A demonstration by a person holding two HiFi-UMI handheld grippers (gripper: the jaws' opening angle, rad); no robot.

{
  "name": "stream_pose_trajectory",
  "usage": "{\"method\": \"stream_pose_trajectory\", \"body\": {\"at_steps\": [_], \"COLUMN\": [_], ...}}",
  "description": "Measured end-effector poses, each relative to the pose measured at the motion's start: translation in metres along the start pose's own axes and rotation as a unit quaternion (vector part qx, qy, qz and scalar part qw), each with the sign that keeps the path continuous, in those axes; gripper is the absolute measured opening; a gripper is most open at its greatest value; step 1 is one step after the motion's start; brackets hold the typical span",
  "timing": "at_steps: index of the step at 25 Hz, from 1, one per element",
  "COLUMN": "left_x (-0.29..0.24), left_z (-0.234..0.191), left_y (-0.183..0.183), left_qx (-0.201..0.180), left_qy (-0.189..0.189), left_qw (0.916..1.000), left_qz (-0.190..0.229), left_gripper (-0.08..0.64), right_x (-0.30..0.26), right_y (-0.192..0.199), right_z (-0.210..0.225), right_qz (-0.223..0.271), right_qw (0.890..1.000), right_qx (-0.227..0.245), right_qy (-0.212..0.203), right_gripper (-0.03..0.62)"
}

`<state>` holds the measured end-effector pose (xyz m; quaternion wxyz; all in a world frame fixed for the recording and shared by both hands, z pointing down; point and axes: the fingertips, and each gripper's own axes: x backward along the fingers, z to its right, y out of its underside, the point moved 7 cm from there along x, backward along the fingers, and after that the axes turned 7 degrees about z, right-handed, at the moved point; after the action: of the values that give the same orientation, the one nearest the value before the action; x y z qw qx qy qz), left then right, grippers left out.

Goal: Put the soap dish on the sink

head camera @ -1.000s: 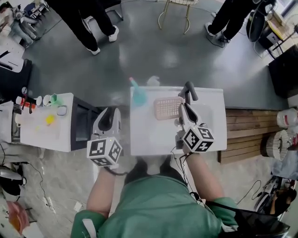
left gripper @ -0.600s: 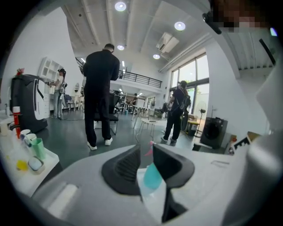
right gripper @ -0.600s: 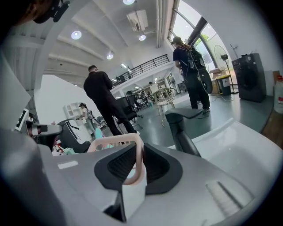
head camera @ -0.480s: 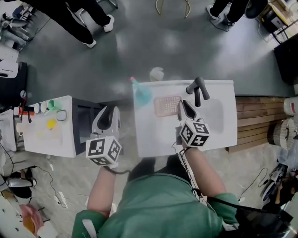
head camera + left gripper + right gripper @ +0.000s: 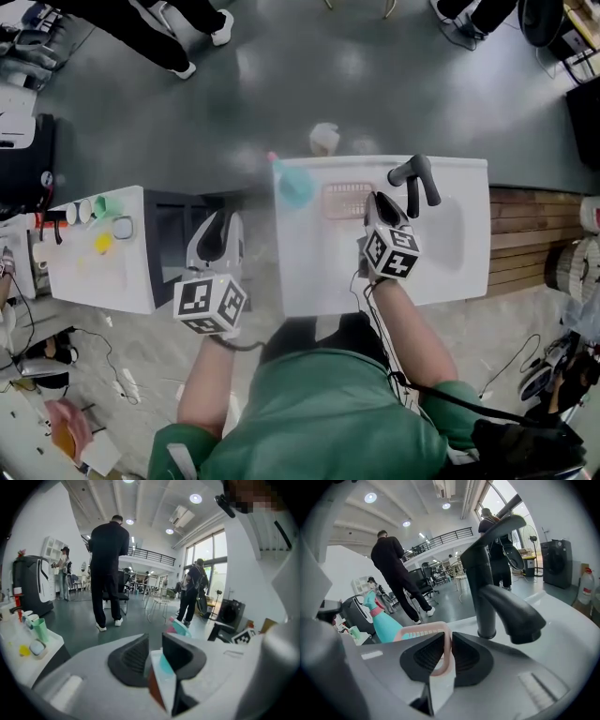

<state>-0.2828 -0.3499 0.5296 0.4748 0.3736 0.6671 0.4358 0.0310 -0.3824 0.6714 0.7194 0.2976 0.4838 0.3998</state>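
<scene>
Seen from above, a person in a green top holds a tool in each hand at a white sink [image 5: 319, 272]. The right tool [image 5: 373, 199] is clenched on the near rim of a pink slotted soap dish [image 5: 347, 200]; its own view shows the two dark pads pressed on either side of that thin pink rim. The soap dish sits over the sink's back ledge, between a teal bottle [image 5: 295, 186] on its left and a black faucet [image 5: 415, 178] on its right, close to both; whether it rests on the ledge cannot be told. The left tool [image 5: 220, 225] hangs off the sink's left side, between the sink and a white counter [image 5: 94, 272] that carries small cups and a yellow thing. Its pads stand a narrow gap apart with nothing between them. Other people stand on the grey floor [image 5: 281, 84] beyond
</scene>
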Motion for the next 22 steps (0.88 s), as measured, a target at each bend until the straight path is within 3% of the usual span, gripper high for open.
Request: {"method": "stream_pose_trajectory", "body": {"at_steps": [22], "left_x": [-0.004], "left_z": [-0.024], "left_y": [0.014], "left_qx": [0.023], "left_qy": [-0.019], "left_qw": [0.9995], "left_qz": [-0.003], "left_gripper": [0.084], "right_x": [-0.06], "right_y": [0.009], "right_z": [-0.001], "right_qz": [-0.06], "right_qw": [0.997], "right_qx": [0.044], "right_qy": [0.03], "right_gripper": [0.055]}}
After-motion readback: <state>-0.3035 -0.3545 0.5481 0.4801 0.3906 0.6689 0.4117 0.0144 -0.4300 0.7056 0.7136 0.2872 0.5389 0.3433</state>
